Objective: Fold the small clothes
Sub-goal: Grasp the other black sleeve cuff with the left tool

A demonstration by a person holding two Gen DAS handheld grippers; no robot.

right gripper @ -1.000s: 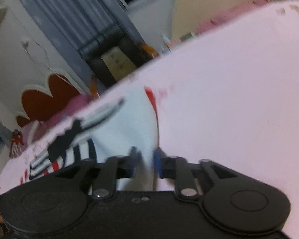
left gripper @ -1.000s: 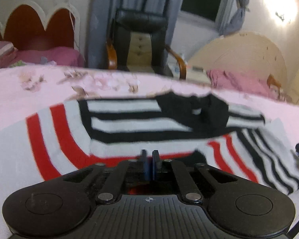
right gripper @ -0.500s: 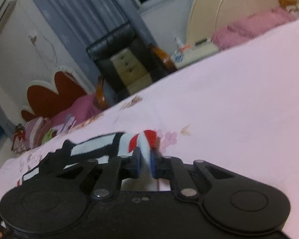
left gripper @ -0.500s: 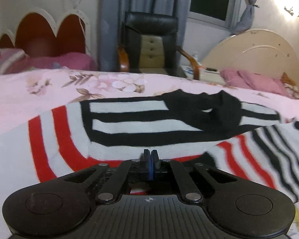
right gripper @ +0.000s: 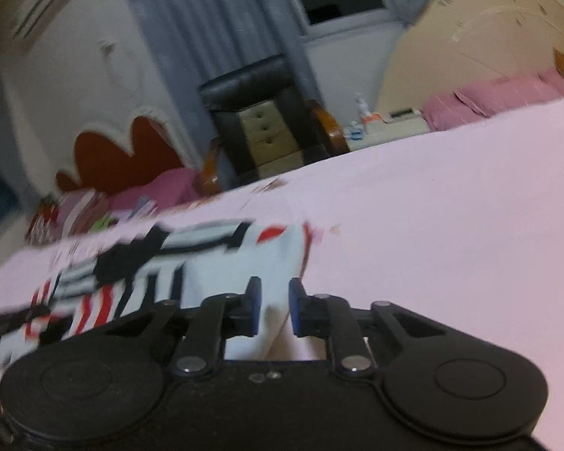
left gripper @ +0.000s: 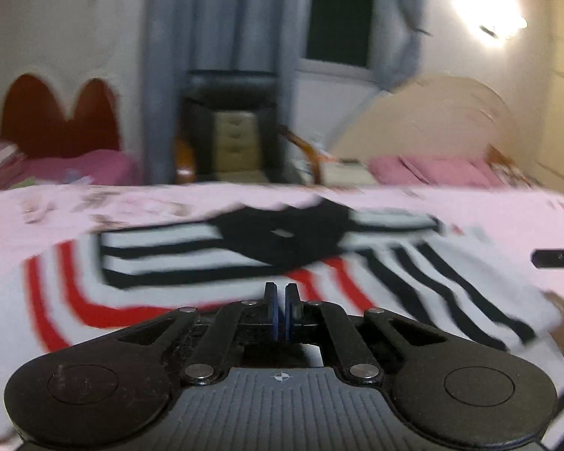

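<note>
garment (left gripper: 191, 263): white, black and red stripes | bedsheet (right gripper: 451, 203): pink | curtain (left gripper: 214, 18): grey-blue

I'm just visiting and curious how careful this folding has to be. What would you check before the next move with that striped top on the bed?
1. White knitted top with red and black stripes lies on the pink bedsheet: ok.
2. Left hand-held gripper is shut: ok.
3. Left hand-held gripper actually pinches cloth: cannot tell, the pads hide it.
4. Right hand-held gripper has a firm grip: not ok. Its jaws are opening, and white cloth shows in the gap unpinched.
5. Top lies smooth, without bunching: cannot tell, both views are blurred.
</note>
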